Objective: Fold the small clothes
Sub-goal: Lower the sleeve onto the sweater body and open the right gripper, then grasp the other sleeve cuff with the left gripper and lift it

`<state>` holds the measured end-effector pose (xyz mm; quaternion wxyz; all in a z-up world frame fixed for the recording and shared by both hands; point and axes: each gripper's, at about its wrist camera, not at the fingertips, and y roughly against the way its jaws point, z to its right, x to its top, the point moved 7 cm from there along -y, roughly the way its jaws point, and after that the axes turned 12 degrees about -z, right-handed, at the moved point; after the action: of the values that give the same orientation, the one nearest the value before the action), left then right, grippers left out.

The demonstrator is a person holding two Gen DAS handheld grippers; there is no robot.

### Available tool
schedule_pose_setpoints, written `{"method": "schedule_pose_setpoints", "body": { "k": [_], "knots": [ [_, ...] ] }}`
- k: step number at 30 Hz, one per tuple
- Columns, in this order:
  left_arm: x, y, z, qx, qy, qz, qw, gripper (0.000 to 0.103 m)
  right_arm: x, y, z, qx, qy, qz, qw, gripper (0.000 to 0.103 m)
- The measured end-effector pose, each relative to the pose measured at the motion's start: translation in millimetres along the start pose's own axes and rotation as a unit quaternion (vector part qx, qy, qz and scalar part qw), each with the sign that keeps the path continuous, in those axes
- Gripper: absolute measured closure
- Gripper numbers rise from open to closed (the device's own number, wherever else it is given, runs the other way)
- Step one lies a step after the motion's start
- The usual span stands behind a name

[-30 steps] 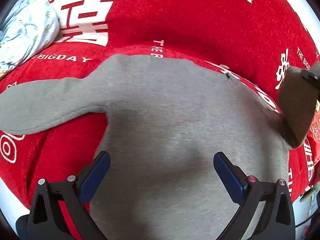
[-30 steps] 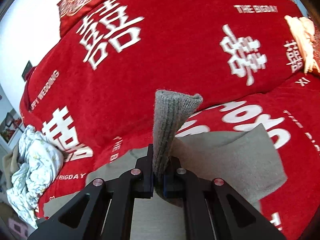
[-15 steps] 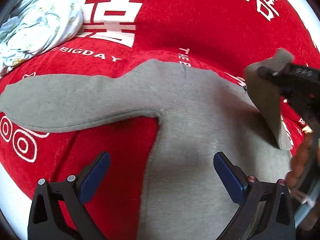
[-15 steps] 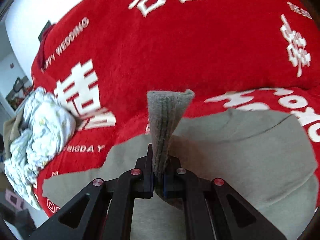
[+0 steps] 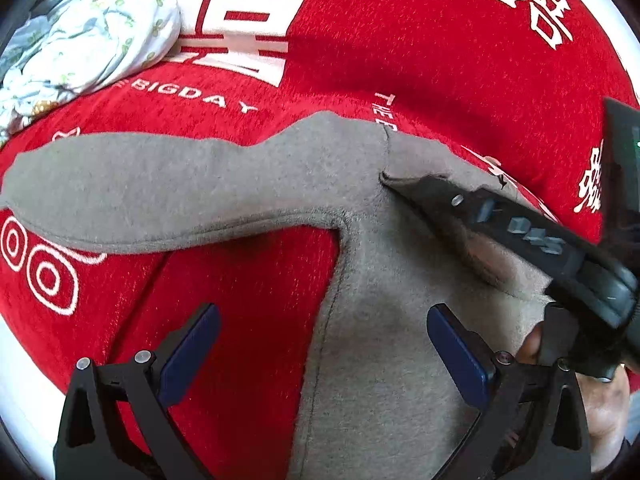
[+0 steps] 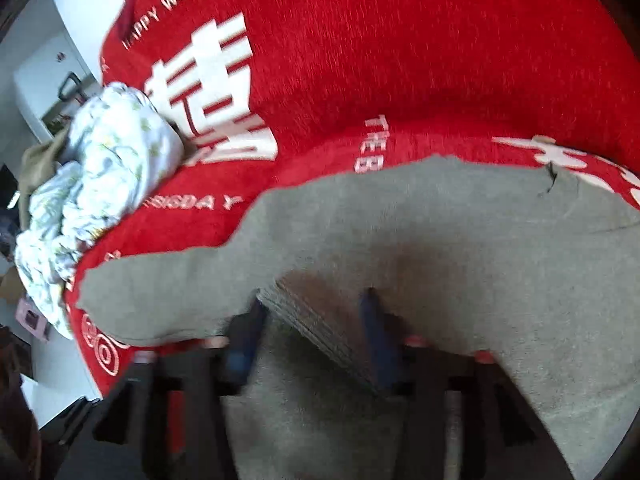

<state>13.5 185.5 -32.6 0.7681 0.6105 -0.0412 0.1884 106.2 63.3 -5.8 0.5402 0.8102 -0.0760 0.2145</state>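
Note:
A grey knitted sweater [image 5: 384, 320] lies flat on a red bed cover [image 5: 400, 40], its left sleeve [image 5: 160, 192] stretched out to the left. My left gripper [image 5: 324, 360] is open and empty, hovering over the sweater's left side seam. My right gripper [image 6: 312, 332] is open, its jaws standing on either side of the ribbed cuff [image 6: 320, 320] of the right sleeve, which lies folded across the sweater's body [image 6: 460, 264]. The right gripper also shows in the left wrist view [image 5: 400, 184], low on the sweater.
A crumpled white floral garment [image 5: 88, 36] lies at the far left of the bed; it also shows in the right wrist view [image 6: 100, 184]. The cover bears white lettering [image 5: 236, 24]. The bed's left edge and room furniture [image 6: 48, 92] lie beyond it.
My right gripper has carried the sleeve cuff leftward and down onto the sweater's body and opened. My left gripper has shifted left toward the side seam, still open.

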Motion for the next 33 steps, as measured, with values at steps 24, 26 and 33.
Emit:
{"method": "schedule_pose_setpoints", "body": {
  "k": [24,26,33],
  "knots": [
    [44.8,-76.3,135.7,0.096,-0.123,-0.031,0.9873,0.000,-32.0,51.0,213.6,-0.228,-0.099,-0.001,0.969,0.000],
    [42.3,-72.7,132.6,0.098,-0.119,-0.032,0.9876,0.000,-33.9,50.7,213.3,-0.224,-0.099,0.003,0.969,0.000],
    [29.1,-70.4,138.5,0.114,-0.126,-0.029,0.9850,0.000,-35.2,50.5,211.5,-0.226,-0.098,0.007,0.969,0.000]
  ]
}}
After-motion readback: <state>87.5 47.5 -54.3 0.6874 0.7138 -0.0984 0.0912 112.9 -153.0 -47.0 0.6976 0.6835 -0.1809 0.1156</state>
